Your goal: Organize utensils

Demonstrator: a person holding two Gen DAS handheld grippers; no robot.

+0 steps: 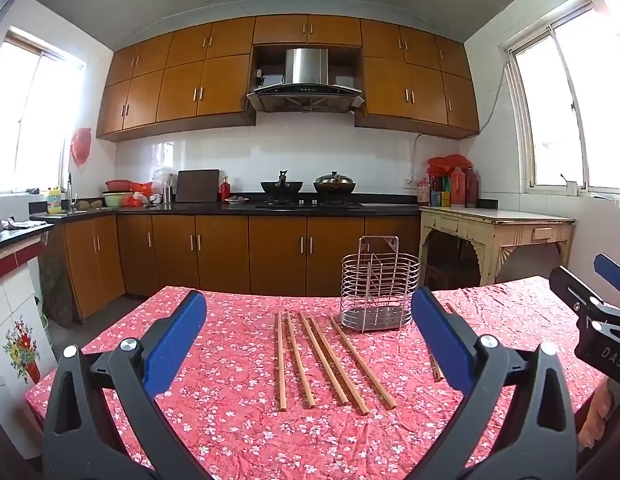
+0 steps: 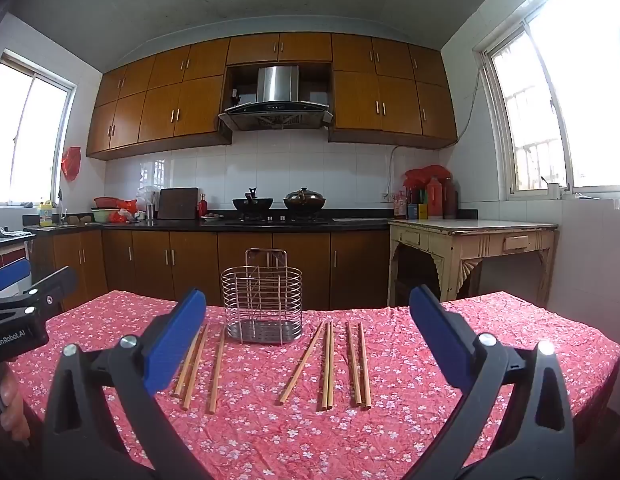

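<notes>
Several wooden chopsticks lie loose on the red floral tablecloth, left of an empty wire utensil holder. In the right wrist view the holder stands at the table's far middle, with chopsticks to its left and more to its right. My left gripper is open and empty, above the table short of the chopsticks. My right gripper is open and empty too, facing the holder. Each gripper shows at the edge of the other's view.
The table stands in a kitchen. Behind it run brown base cabinets and a black counter with two woks. A cream side table stands at the right wall.
</notes>
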